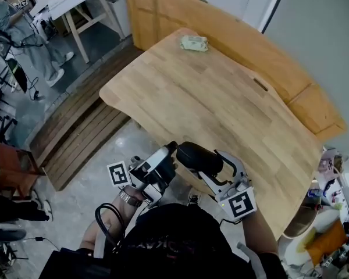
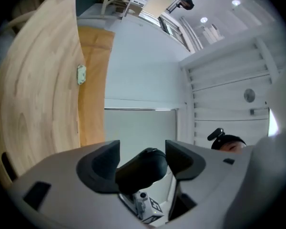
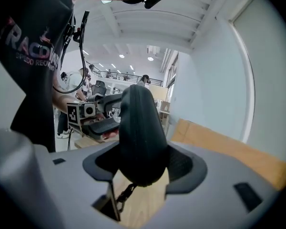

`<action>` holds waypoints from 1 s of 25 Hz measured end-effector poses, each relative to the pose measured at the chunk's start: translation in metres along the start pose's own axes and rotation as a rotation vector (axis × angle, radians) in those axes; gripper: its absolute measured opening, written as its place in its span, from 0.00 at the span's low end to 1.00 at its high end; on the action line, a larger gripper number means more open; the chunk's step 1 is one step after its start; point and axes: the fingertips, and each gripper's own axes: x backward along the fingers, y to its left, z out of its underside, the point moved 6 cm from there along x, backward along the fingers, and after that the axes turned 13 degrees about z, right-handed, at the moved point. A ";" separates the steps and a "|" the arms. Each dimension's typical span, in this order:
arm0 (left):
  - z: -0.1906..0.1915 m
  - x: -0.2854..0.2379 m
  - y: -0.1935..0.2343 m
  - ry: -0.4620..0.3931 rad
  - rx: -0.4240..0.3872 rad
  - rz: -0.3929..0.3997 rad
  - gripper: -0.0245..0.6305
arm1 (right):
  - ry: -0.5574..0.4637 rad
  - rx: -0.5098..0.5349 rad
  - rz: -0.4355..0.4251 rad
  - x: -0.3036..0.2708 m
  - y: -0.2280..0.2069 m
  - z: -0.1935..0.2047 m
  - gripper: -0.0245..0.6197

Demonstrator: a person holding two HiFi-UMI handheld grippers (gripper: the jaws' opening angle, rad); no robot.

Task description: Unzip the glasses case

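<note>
A: Where is the glasses case (image 1: 199, 157) to be found?

B: It is held in the air close to the body, off the near edge of the table (image 1: 221, 97), and is not rested on it. One end is clamped by the right gripper (image 1: 216, 168), whose jaws are closed on its two sides.

A: And the left gripper (image 1: 170, 154)?

B: Its jaws are spread wide. In the left gripper view the rounded free end of the case is seen between them. No squeeze by the pads can be made out, so nothing is judged to be gripped there.

A: How is the case laid between the two?

B: Its long axis runs from the right gripper across to the left one, so the two are set nose to nose along it. The free end is nearer the left. A small dangling tab (image 3: 125, 193), perhaps the zipper pull or a strap, is seen at the end held by the right.

A: What is decided by that?

B: If the tab is the pull, it lies at the far end from the left jaws, which would probably have to be brought along the case.

A: And the poses?

B: The left hand is rolled over and tipped upward. The right is pointed slightly down.
</note>
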 end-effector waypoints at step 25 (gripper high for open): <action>0.014 0.006 -0.029 0.008 0.101 0.135 0.18 | 0.034 0.037 0.155 0.018 0.036 -0.006 0.47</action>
